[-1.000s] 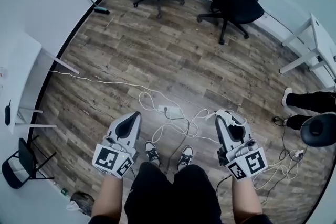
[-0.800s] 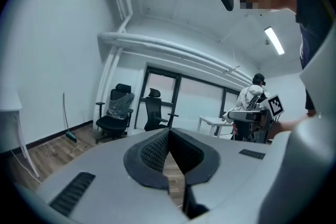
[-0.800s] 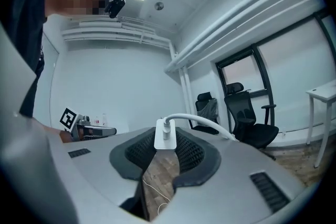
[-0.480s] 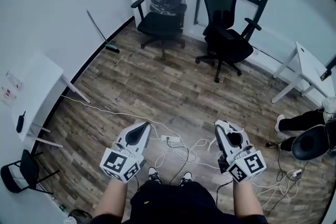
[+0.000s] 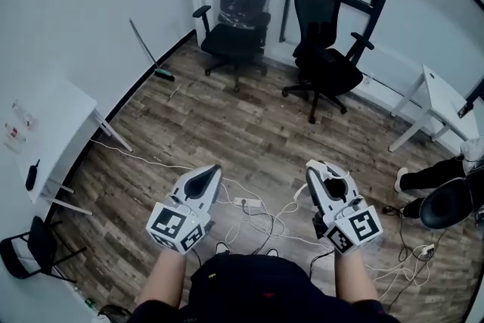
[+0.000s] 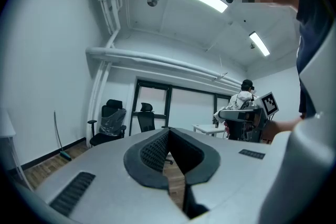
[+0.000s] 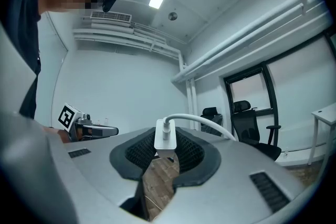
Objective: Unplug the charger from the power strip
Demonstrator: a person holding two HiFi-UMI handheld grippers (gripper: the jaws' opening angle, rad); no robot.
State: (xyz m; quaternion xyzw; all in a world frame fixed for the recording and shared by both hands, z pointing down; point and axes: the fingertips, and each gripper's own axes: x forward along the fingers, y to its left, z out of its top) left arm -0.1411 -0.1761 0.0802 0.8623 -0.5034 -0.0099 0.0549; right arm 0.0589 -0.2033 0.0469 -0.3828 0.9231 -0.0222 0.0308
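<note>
My right gripper [image 5: 318, 169] points level at about waist height, shut on a small white charger [image 7: 166, 136] that stands upright between its pads. The charger's white cable [image 7: 210, 124] arcs off to the right, and in the head view it hangs down to the floor. The white power strip [image 5: 246, 202] lies on the wood floor just ahead of my feet, among looped white cables, well below both grippers. My left gripper [image 5: 212, 172] is level beside the right one, its jaws [image 6: 168, 136] shut with nothing between them.
Two black office chairs [image 5: 330, 60] stand at the far wall. A white desk [image 5: 45, 136] is at the left, another white desk [image 5: 439, 106] at the right. A seated person [image 5: 435, 178] is at the right edge. A broom [image 5: 147, 53] leans on the left wall.
Both grippers have risen away from the floor, the right one still holding the charger. The power strip and cables now lie farther below, and more of the room shows.
</note>
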